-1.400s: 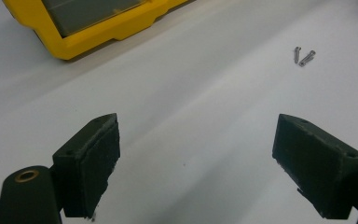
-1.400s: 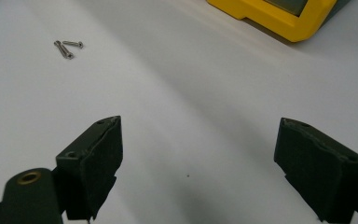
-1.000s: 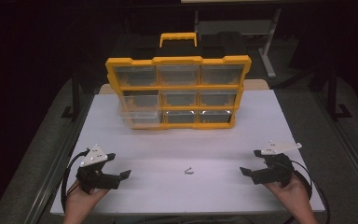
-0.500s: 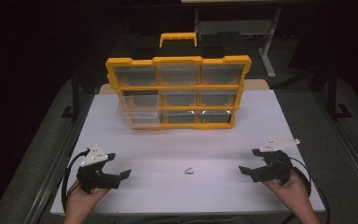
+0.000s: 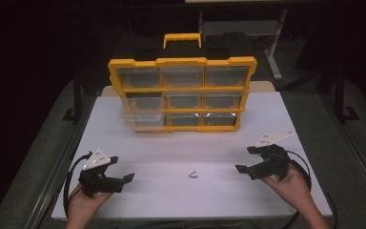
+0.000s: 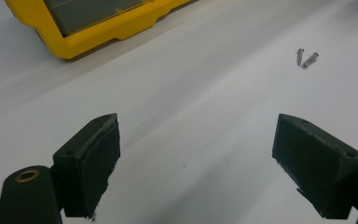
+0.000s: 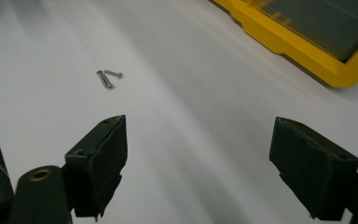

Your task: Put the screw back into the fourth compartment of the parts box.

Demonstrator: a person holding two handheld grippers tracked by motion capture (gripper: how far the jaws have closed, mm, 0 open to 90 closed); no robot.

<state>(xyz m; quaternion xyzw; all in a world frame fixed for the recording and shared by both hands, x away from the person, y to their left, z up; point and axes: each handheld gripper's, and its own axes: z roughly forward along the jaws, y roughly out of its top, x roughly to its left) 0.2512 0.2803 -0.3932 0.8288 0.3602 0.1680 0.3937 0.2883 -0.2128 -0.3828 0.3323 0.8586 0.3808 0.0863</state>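
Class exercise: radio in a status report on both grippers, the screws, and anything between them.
Left gripper open, empty, near table edge. Right gripper open, empty. Two screws lie together on the white table, untouched, between both grippers. Path clear; yellow organizer stands farther back.

The left gripper is black, with a pale grey three-cornered plate above the fingers and a black cable looping out behind them; the right gripper is built alike, its own plate dotted with small dark holes. Each finger is a blocky, dark wedge with a worn, rough inner pad and small screw holes; a brass-ringed pivot sits just below the finger; both forearms are bare of sleeves.
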